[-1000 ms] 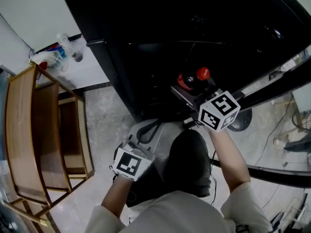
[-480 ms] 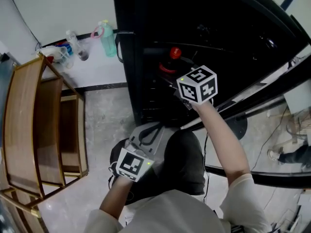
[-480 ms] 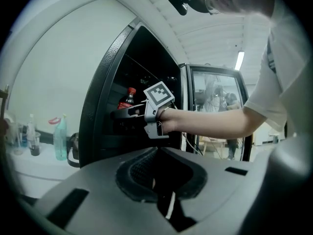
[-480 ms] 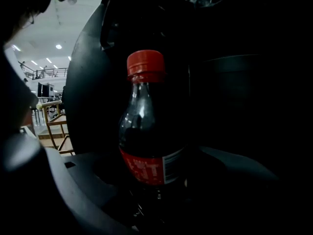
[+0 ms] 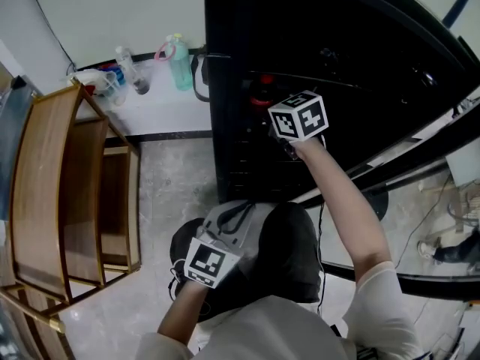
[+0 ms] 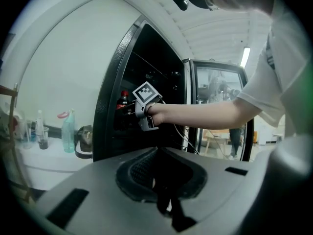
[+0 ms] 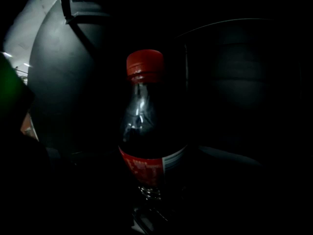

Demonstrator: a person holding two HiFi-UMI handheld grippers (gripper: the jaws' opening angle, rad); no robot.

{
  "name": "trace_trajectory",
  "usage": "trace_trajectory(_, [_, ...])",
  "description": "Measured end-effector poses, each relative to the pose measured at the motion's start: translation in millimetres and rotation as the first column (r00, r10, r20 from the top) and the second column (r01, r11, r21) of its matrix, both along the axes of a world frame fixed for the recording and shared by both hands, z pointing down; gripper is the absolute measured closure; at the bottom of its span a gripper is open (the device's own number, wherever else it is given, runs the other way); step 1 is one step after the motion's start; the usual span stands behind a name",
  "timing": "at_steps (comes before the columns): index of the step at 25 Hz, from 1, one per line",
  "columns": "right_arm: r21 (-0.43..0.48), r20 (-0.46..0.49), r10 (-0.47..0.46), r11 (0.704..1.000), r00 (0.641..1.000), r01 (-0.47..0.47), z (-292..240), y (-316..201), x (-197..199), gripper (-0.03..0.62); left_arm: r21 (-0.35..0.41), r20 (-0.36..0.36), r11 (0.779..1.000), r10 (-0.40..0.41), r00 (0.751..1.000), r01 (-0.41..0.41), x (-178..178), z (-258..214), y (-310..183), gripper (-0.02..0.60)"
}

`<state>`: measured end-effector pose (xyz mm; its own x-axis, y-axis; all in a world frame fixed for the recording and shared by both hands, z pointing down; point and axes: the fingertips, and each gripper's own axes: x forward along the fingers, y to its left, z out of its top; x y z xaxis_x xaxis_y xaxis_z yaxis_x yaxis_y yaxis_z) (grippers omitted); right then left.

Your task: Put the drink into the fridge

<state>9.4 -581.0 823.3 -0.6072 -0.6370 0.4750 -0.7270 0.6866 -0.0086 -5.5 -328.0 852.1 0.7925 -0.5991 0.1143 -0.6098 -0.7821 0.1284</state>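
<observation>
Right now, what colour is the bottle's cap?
Red cap on the bottle, best in right gripper view.

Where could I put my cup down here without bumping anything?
The white counter is bare in front, between the wooden shelf and the fridge. Its back edge is crowded with the green bottle and a clear bottle. The wooden shelf's boards look empty. Inside the fridge is too dark to tell.

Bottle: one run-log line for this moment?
right hand-held gripper: shut on bottle, inside fridge | left hand-held gripper: shut, empty | door: open
</observation>
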Motion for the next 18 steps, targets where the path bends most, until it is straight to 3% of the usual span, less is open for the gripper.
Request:
trace_trajectory(9, [-0.016, 0.055, 0.011, 1.0, 0.998, -0.01, 8.0, -7.4, 2.5, 0.279, -0.008, -0.017, 0.999, -0.047, 0.999, 0.047, -22.4, -2.0, 0.3, 0.568])
trace_trajectory(13, [-0.022, 0.033, 0.014, 1.0, 0.999, -0.013, 19.9, -6.1, 6.8, 0.218, -0.018, -0.015, 0.998, -0.059, 0.998, 0.059, -26.8, 2.9, 1.9, 0.568])
trace_trajectory(18, [0.008, 0.068, 0.032, 0.999, 0.997, -0.032, 13.9, 0.6, 14.3, 0.212, -0.022, 0.001, 0.998, -0.061, 0.998, 0.061, -31.9, 6.7, 3.8, 0.568])
